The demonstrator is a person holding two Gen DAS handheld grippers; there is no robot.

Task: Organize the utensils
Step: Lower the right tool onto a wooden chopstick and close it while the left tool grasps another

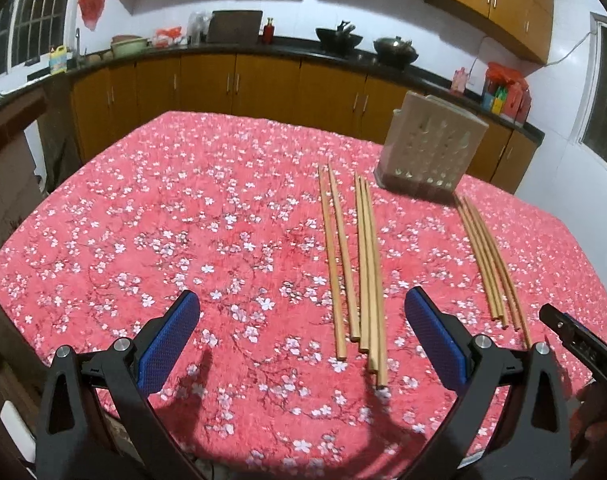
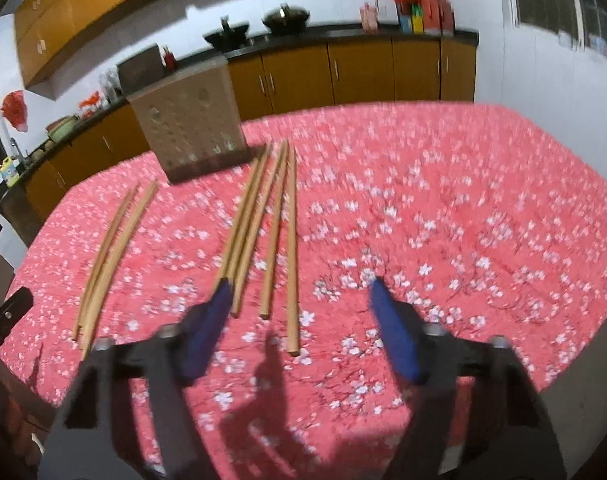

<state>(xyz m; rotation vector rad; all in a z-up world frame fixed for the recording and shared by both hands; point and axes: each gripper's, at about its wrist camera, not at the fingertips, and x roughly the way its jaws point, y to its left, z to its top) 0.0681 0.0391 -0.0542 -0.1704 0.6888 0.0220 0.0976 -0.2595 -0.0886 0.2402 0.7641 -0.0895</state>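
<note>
Left wrist view: left gripper (image 1: 301, 332) hangs wide open, holding nothing, with five chopsticks (image 1: 357, 268) lying lengthwise between its fingers, easy to pinch. Holder (image 1: 427, 150) stands far right (destination, probably). Right wrist view: right gripper (image 2: 299, 320) gapes empty, four sticks (image 2: 263, 232) just ahead.

the left gripper (image 1: 301, 314) points forward and downward, its blue-padded jaws spread wide with nothing between them. the right gripper (image 2: 297, 294) also tilts downward, its blue pads (image 2: 395, 336) apart and gripping nothing; its dark tip shows at the right edge of the left wrist view.
</note>
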